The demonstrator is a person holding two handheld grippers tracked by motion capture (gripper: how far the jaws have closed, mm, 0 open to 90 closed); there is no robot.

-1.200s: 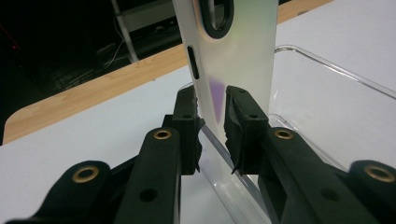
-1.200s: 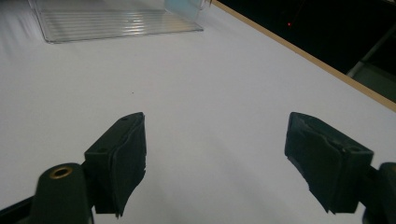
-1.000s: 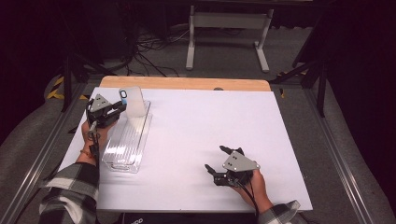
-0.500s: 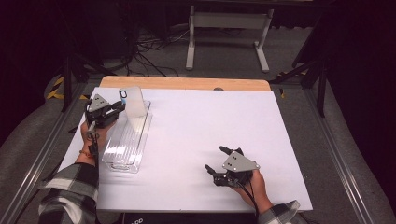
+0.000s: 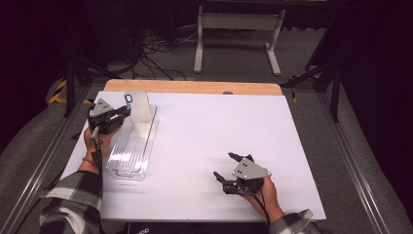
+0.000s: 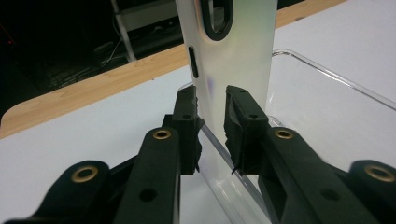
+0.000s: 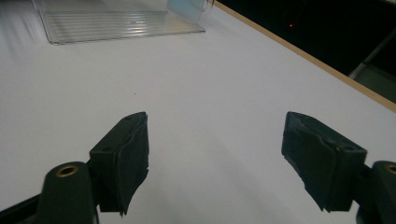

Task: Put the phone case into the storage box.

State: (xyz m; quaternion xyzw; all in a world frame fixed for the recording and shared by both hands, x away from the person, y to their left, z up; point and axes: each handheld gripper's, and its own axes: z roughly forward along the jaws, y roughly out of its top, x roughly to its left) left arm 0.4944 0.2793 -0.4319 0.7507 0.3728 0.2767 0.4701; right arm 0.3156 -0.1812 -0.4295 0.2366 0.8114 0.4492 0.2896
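- Two hand-held grippers work over a table covered in smooth white sheet, with a strip of pale wood showing along its far edge
- At the left side of the high view, the left gripper pinches a frosted, translucent phone case, a flat rounded-corner shell with a dark oval camera cutout near its top
- Seen in the left gripper view, the left gripper has its black, rough-faced jaws drawn narrow and closed on the lower edge of the phone case, which stands upright; a small dark slot marks the case's side
- Beneath and beside the case lies a clear plastic tray, long and rectangular with a ribbed floor and low glossy walls; the case is held over its far end, and whether it touches the tray cannot be told
- Near the front right of the table the right gripper rests low in the person's hand, a grey three-cornered plate on top, its jaws spread wide with nothing between them
- Open white surface stretches between tray and right gripper, the two well apart, with bare room out to the table's right and far edges
- Plaid sleeves frame the bottom corners of the high view
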